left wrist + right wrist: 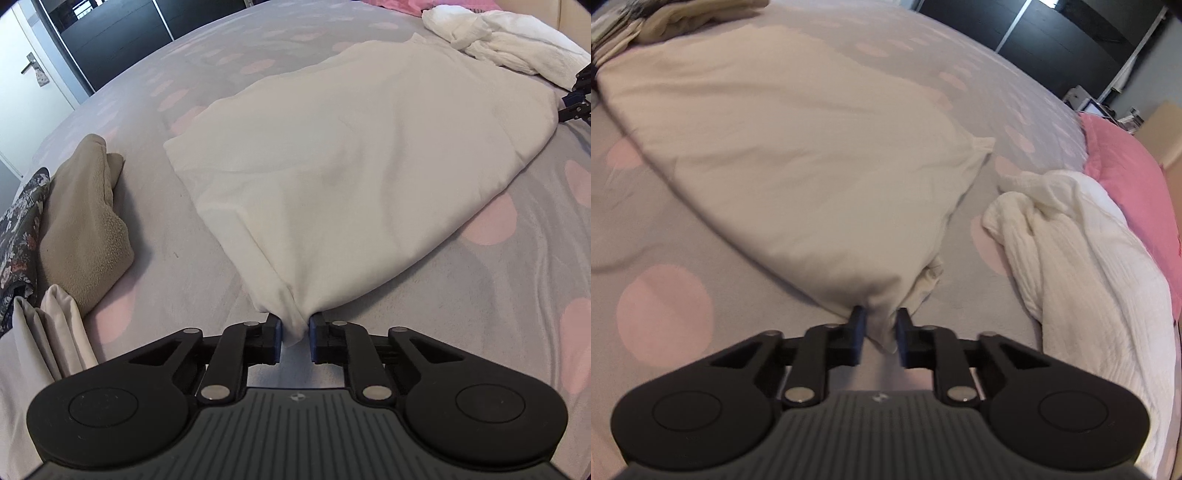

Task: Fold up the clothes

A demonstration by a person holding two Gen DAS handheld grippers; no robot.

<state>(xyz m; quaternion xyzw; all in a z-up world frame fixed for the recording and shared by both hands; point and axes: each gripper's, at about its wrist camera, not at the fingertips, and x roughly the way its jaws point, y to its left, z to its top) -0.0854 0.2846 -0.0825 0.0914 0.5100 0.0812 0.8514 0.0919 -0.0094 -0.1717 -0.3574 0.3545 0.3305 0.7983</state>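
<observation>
A cream-white garment (351, 158) lies spread and partly folded on the grey bed with pink dots. My left gripper (295, 330) is shut on its near corner, and the cloth is bunched between the blue pads. In the right wrist view the same garment (798, 158) stretches away from me. My right gripper (881, 330) is shut on another corner of it. The right gripper also shows at the right edge of the left wrist view (576, 98), at the garment's far corner.
A crumpled white cloth (1082, 258) lies right of the garment, with a pink pillow (1134, 177) behind it. A folded tan fleece (85, 221), a floral fabric (18, 236) and folded white pieces (55, 332) sit at the left. Dark wardrobe doors (118, 33) stand beyond the bed.
</observation>
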